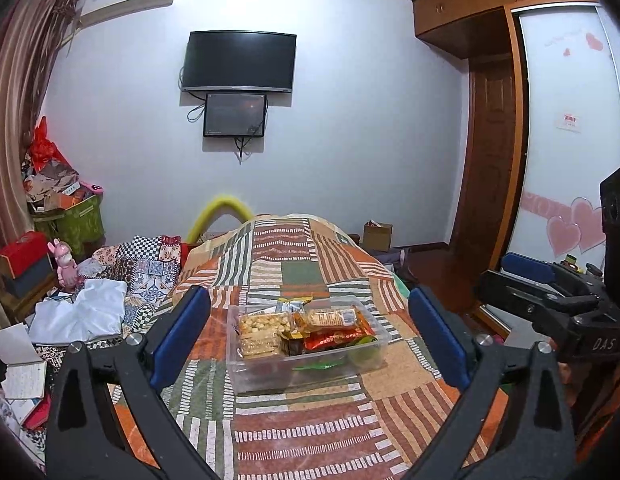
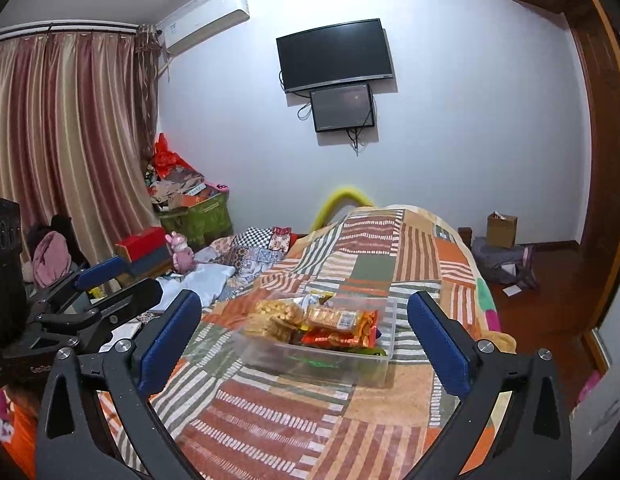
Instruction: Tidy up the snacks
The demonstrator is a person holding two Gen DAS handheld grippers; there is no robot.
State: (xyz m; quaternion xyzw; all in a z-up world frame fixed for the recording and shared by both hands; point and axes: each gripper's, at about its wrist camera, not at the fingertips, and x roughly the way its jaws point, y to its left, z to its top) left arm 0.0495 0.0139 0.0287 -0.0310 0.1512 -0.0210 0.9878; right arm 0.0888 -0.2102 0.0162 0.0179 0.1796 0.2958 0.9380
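Left gripper (image 1: pixel 310 336) fingers spread wide, nothing held. Lower centre, on the bed (image 1: pixel 301 432): clear plastic box (image 1: pixel 245 376) heaped with crinkly snack packs (image 1: pixel 334 320). Probably light, thin-walled, slippery; best pinched at a rim. Right gripper (image 2: pixel 303 338) fingers spread too, empty.

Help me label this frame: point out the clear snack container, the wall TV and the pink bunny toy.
clear snack container (image 1: pixel 310 376): left wrist view, front wall.
wall TV (image 1: pixel 239 60): left wrist view, screen centre.
pink bunny toy (image 1: pixel 65 266): left wrist view, body.
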